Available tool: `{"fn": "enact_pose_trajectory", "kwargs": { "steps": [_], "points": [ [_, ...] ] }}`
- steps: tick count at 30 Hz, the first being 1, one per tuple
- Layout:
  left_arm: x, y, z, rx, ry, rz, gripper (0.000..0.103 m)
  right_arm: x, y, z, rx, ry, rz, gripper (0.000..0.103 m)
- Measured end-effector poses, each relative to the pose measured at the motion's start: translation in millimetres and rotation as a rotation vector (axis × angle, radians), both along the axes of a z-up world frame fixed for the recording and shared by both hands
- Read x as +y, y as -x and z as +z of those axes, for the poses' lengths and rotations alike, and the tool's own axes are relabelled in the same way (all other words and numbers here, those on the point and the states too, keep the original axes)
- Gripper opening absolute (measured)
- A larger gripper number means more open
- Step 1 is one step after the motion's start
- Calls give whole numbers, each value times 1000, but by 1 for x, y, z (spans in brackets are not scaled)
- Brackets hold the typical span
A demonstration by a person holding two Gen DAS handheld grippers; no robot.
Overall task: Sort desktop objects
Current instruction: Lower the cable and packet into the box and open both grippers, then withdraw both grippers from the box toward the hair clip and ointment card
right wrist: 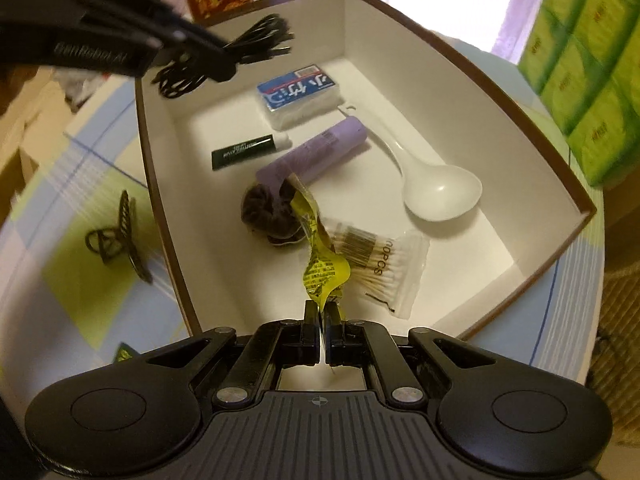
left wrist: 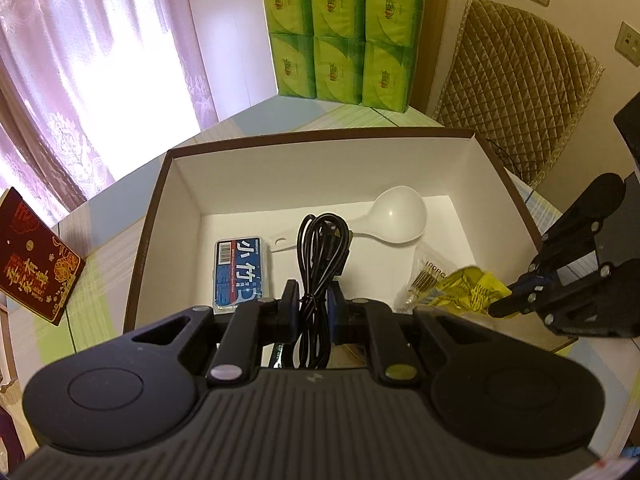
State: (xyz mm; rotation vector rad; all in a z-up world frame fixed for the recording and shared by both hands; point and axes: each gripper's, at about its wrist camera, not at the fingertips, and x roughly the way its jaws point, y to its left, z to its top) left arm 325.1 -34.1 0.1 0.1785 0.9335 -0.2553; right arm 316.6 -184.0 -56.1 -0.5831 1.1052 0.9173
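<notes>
A brown box with white inside point(left wrist: 180, 184) point(right wrist: 460, 80) sits on the table. My left gripper point(left wrist: 314, 300) is shut on a coiled black cable point(left wrist: 320, 252) and holds it over the box; it also shows in the right wrist view point(right wrist: 224, 70), cable point(right wrist: 264, 36) hanging. My right gripper point(right wrist: 322, 310) is shut on a yellow packet point(right wrist: 320, 264), held above the box's near side; in the left wrist view it point(left wrist: 500, 306) holds the packet point(left wrist: 468, 288). Inside lie a blue-labelled floss box point(right wrist: 300, 92), white spoon point(right wrist: 440, 192), purple tube point(right wrist: 316, 152), dark tube point(right wrist: 248, 152), dark scrunchie point(right wrist: 268, 212) and cotton swabs point(right wrist: 384, 268).
A dark hair claw clip point(right wrist: 116, 236) lies on the checked tablecloth left of the box. Green tissue packs point(left wrist: 340, 28) stand beyond the box. A red booklet point(left wrist: 36, 260) leans at the left. A quilted chair back point(left wrist: 516, 84) is at the far right.
</notes>
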Motion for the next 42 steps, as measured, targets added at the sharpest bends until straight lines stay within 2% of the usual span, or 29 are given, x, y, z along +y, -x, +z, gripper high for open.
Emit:
{"fn": "enact_pose_trajectory", "kwargs": {
  "steps": [7, 8, 9, 10, 11, 12, 19, 27, 42],
  "points": [
    [-1, -6, -4, 15, 0, -6, 11, 1, -6, 2, -7, -5, -5, 1],
    [-1, -6, -5, 17, 0, -7, 11, 0, -7, 3, -11, -14, -12, 9],
    [-2, -7, -6, 20, 1, -8, 11, 0, -8, 5, -15, -22, -13, 31],
    [-2, -8, -7, 23, 2, -9, 11, -1, -9, 7, -24, -37, -15, 46],
    [-2, -8, -8, 27, 2, -9, 11, -1, -9, 10, -42, -51, -20, 69],
    [-2, -9, -9, 31, 1, -9, 11, -2, -9, 13, -58, -66, -19, 72],
    [-7, -11, -19, 63, -2, -27, 11, -3, -17, 18, -46, -102, -47, 77],
    [-13, -19, -37, 130, -22, -24, 11, -8, -20, 19, -28, -135, -85, 87],
    [-24, -25, -53, 209, -65, -39, 13, -9, -17, 20, -30, -137, -78, 91]
  ]
}}
